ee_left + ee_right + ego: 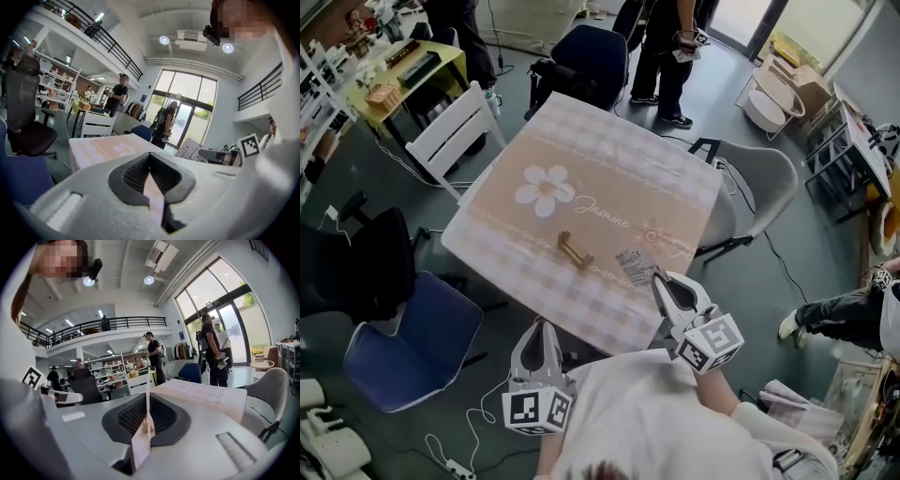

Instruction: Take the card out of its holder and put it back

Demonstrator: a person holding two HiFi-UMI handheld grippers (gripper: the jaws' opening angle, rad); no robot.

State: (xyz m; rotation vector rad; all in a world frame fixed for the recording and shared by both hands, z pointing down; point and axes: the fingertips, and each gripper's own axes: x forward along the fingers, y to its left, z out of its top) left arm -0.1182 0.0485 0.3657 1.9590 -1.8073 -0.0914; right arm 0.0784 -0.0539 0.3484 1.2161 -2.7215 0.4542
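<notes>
Where the head view looks down on the cloth-covered table (609, 169), the small holder (575, 251) lies near the front edge; the card (634, 265) is out of it, just to its right, pinched at the tips of the right gripper (657, 277); the left gripper (546, 326) hangs off the table's near edge, apart from both; the left gripper view shows its jaws pressed together with nothing between them; the right gripper view shows the card edge-on and upright, clamped between the closed jaws.
</notes>
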